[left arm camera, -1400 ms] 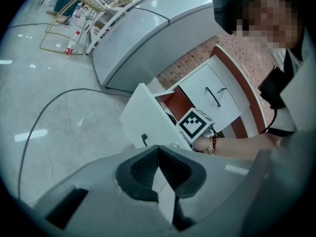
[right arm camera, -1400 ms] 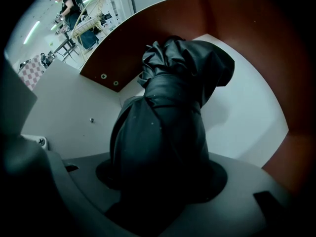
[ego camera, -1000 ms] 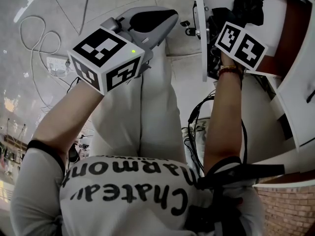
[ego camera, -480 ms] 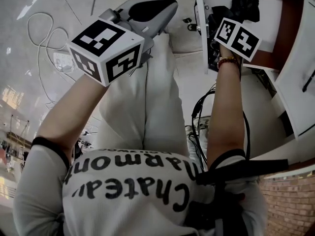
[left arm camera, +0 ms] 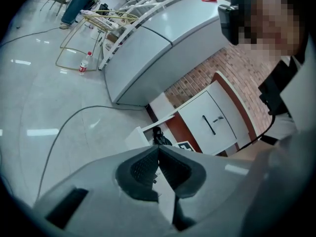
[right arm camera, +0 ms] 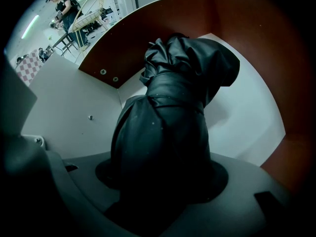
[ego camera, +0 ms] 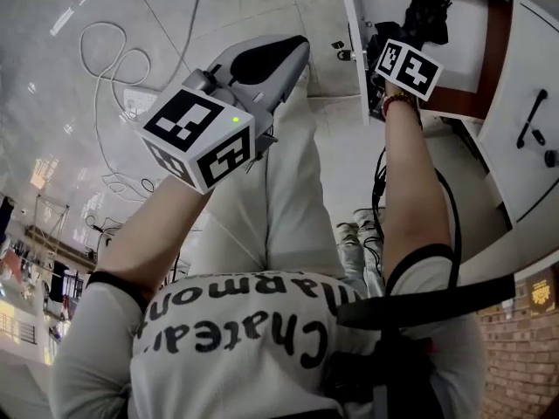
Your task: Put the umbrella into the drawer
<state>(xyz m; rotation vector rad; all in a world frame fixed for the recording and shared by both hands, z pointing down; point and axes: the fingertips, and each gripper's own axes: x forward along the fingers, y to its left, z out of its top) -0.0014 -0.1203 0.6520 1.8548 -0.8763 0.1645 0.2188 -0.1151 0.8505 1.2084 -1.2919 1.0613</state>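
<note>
A black folded umbrella [right arm camera: 168,107] hangs down into the open white drawer [right arm camera: 247,117], whose far wall is red-brown. My right gripper [right arm camera: 163,181] is shut on the umbrella's upper end and points straight down. In the head view, the right gripper [ego camera: 415,35] sits over the drawer [ego camera: 354,51] at the top right, with the umbrella [ego camera: 428,11] showing beyond its marker cube. My left gripper [ego camera: 293,46] is held up over the person's legs, jaws shut and empty. In the left gripper view the left gripper's [left arm camera: 158,152] pads meet, and the drawer [left arm camera: 143,131] lies far ahead.
White cabinet doors with a black handle [ego camera: 530,119] stand right of the drawer. A white cable [ego camera: 105,51] and a power strip [ego camera: 140,103] lie on the tiled floor at left. The person's legs [ego camera: 288,190] fill the middle. A grey counter [left arm camera: 148,48] stands behind.
The left gripper has risen a little and the head view has tilted. The right gripper has stayed over the drawer with the umbrella in its jaws.
</note>
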